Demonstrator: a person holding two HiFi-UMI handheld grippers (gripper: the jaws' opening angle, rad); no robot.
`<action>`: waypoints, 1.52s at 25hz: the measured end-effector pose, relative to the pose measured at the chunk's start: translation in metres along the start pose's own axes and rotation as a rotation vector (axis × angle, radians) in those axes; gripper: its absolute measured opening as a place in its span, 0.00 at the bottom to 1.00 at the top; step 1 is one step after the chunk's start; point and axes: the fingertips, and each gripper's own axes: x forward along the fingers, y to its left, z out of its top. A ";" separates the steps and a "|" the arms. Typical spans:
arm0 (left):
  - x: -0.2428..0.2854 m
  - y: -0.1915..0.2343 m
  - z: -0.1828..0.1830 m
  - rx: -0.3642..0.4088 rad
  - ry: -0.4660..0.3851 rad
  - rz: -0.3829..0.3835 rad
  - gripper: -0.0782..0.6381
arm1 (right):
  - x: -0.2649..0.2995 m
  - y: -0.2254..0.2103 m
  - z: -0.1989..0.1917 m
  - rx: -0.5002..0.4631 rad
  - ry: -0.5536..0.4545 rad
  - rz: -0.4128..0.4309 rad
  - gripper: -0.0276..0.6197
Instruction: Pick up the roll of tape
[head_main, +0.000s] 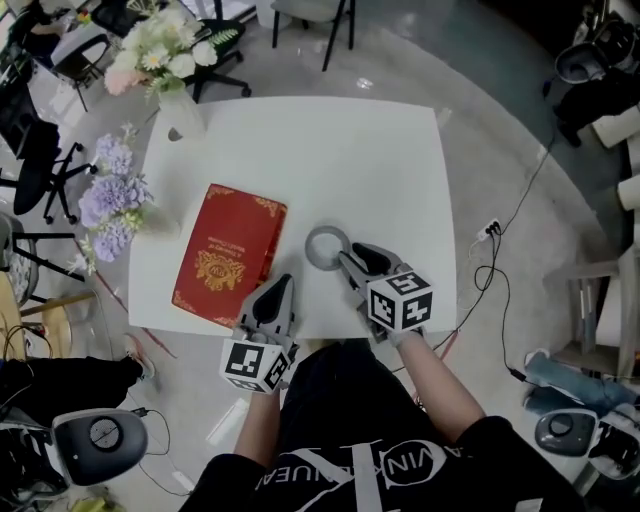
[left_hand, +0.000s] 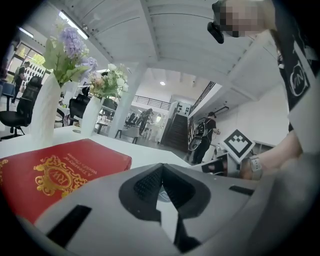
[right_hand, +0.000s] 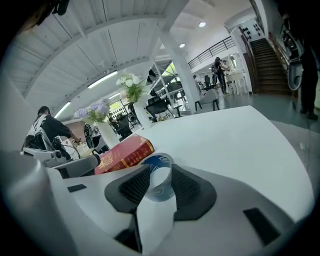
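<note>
Grasp step. My right gripper (right_hand: 159, 176) has its fingers closed on the roll of tape (right_hand: 154, 162), which sits between them, apparently resting on the table (head_main: 330, 150). Left gripper (left_hand: 161, 183): fingers shut, empty. Next: keep the squeeze and lift straight.

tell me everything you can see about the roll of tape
The roll of tape is a grey ring with an open middle. It lies flat on the white table near its front edge, just right of the red book. In the right gripper view its inner face looks blue with print. The right claw has a jaw against each side and seems to grip it.
</note>
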 end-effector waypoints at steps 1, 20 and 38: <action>0.001 0.001 0.000 -0.003 -0.001 0.005 0.11 | 0.004 -0.002 0.001 0.001 0.009 -0.015 0.27; 0.007 -0.014 -0.012 -0.043 0.004 0.030 0.11 | 0.040 -0.009 -0.012 -0.215 0.277 -0.023 0.14; 0.031 -0.054 0.018 0.032 -0.018 -0.020 0.11 | -0.055 -0.035 0.019 -0.174 0.058 -0.007 0.14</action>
